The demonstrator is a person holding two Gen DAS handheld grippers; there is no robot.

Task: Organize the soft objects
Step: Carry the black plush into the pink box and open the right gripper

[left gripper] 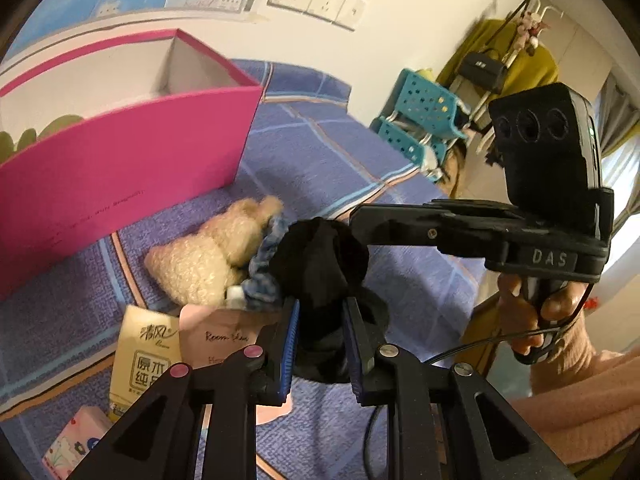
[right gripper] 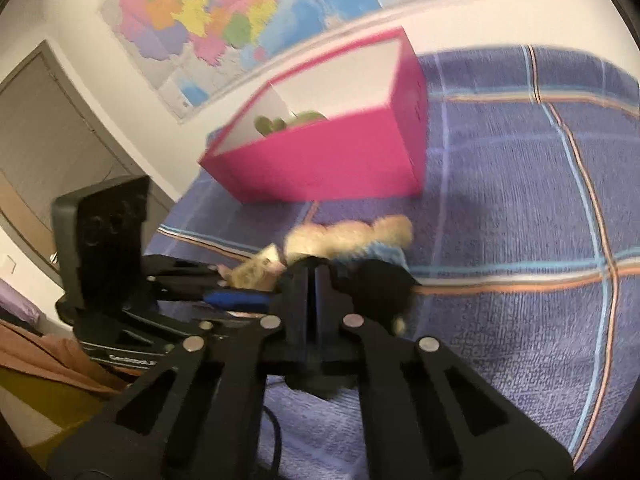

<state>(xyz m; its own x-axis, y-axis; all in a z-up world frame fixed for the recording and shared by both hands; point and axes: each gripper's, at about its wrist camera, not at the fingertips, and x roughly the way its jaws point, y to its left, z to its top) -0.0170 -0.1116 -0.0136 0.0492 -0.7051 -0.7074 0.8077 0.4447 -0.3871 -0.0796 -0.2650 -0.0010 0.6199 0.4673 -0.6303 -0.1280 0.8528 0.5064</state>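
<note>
A black soft cloth [left gripper: 320,260] is bunched up just above the purple plaid bedcover [left gripper: 340,152]. My left gripper [left gripper: 321,308] is shut on its lower part, blue pads pressing both sides. My right gripper [left gripper: 354,216] comes in from the right, and its tips meet the cloth's raised top. In the right wrist view my right gripper [right gripper: 314,272] has its jaws together, seemingly on a thin fold of the black cloth [right gripper: 380,284]. My left gripper [right gripper: 256,298] reaches in from the left. A beige plush toy [left gripper: 208,256] in a blue garment lies just behind the cloth.
An open pink box [left gripper: 120,152] holding green soft things [right gripper: 288,122] stands on the bed near the wall. Tissue packs [left gripper: 144,360] and a floral pack [left gripper: 76,444] lie at the near left. A teal basket rack [left gripper: 424,120] stands beyond the bed's edge. A hand [left gripper: 536,312] holds the right gripper.
</note>
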